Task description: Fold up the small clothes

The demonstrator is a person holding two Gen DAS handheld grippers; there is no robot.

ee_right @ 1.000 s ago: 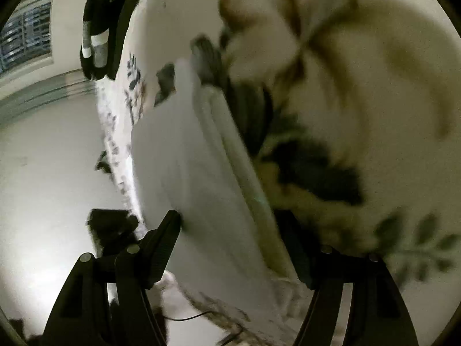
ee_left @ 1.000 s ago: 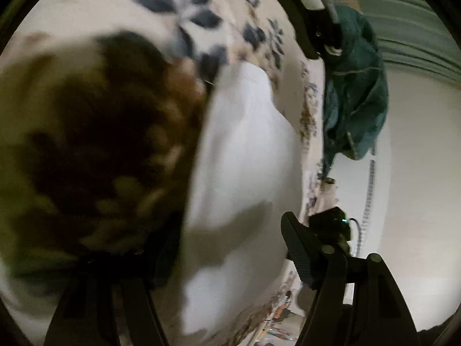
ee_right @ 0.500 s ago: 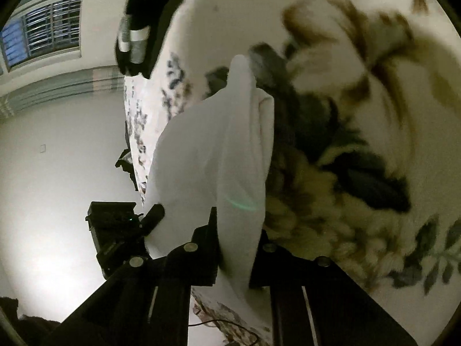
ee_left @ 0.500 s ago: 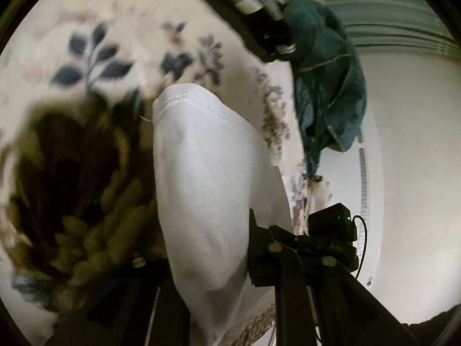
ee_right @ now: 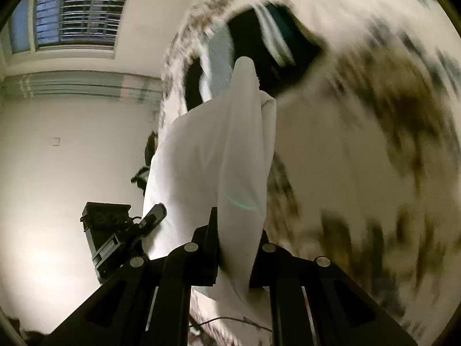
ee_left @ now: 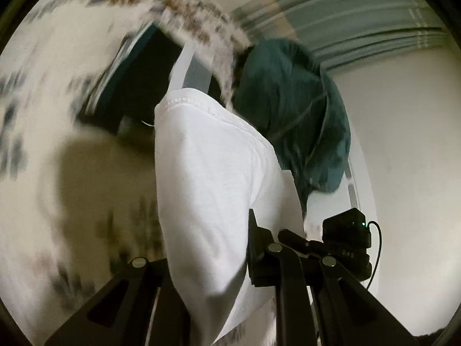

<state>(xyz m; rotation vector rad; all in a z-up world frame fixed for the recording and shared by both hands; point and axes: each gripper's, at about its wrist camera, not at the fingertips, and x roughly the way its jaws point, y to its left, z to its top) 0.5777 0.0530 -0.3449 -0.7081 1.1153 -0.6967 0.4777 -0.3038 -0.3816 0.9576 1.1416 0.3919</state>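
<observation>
Clamped in both the left tool (ee_left: 207, 262) and right tool (ee_right: 236, 248), the white garment (ee_left: 207, 173) is held lifted, folding judged unfinished.

A floral bedspread (ee_left: 57, 158) carries a dark striped garment (ee_left: 138, 66), a teal garment (ee_left: 288, 109) hanging nearby.

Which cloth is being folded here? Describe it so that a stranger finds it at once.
Start from the large floral bedspread that fills the background. In front of it hangs a plain white garment, pinched by the left hand-held gripper and the right hand-held gripper. Unlike the teal garment beside it, it is pure white with a stitched hem.
</observation>
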